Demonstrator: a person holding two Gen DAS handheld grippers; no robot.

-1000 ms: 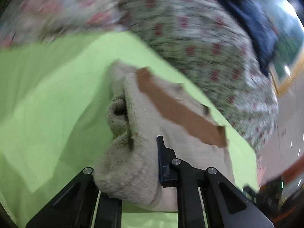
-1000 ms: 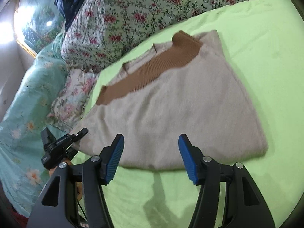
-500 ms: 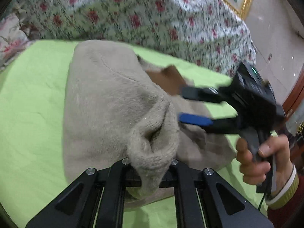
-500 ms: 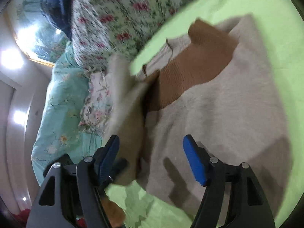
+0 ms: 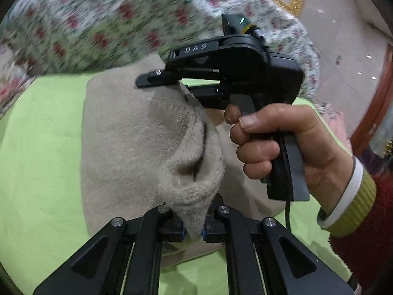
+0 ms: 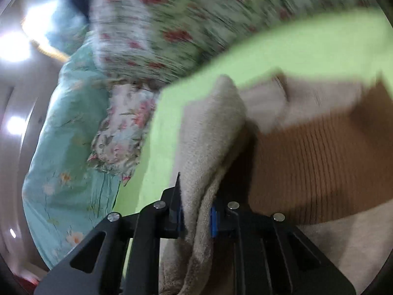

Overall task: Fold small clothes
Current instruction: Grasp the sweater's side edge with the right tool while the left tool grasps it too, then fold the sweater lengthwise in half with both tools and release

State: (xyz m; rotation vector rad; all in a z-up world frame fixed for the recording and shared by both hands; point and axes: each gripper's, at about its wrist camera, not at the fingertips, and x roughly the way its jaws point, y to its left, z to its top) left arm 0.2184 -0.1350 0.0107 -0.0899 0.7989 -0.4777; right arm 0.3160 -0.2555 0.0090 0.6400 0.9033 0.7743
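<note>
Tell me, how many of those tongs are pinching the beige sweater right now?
2. The left tongs pinch a bunched fold of the beige sweater at its near edge; the right tongs clamp another fold beside its brown ribbed band. No others show.

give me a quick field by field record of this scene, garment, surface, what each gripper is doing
garment: beige sweater with a brown ribbed band, partly bunched up
surface: light green sheet
left gripper: shut on a pinched fold of the sweater
right gripper: shut on a thick fold of the sweater near the brown band
right hand: wrapped around the right gripper's handle, red sleeve at the wrist
background: floral quilt; teal flowered bedding
image quality: right wrist view blurred
</note>
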